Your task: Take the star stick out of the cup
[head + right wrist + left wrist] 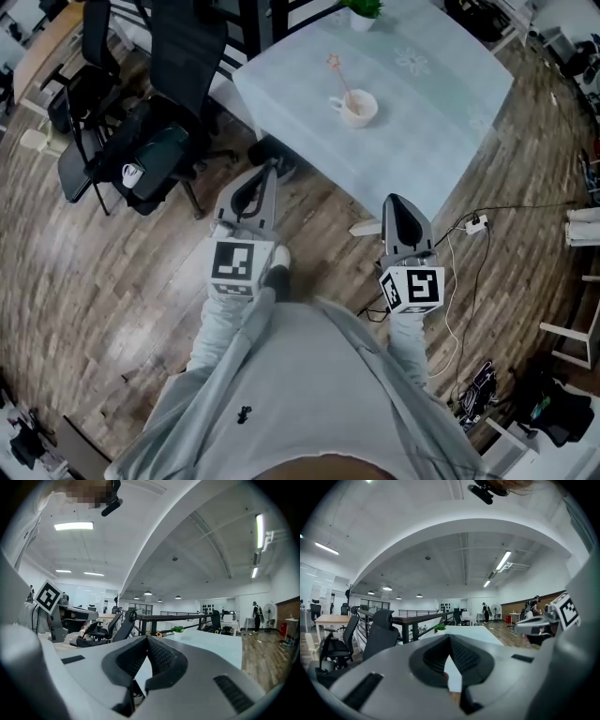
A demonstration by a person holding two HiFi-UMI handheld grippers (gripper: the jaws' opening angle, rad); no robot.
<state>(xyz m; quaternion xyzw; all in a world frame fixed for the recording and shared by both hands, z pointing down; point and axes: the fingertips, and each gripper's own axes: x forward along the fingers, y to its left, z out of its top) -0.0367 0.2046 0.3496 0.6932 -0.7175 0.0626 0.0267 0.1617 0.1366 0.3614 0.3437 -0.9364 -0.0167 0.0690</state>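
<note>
A white cup (358,107) stands on the pale tablecloth-covered table (422,122), with the pink star stick (339,77) leaning out of it toward the upper left. Both grippers are held close to the person's body, well short of the table. The left gripper (267,169) is over the wooden floor by the table's near corner, and its jaws are shut with nothing between them (450,638). The right gripper (399,199) is just off the table's near edge, and it too is shut and empty (148,638). Neither gripper view shows the cup.
Black office chairs (150,112) stand left of the table. A small potted plant (362,14) sits at the table's far edge. A power strip (476,223) and its cables lie on the floor to the right. White stools (577,319) are at the far right.
</note>
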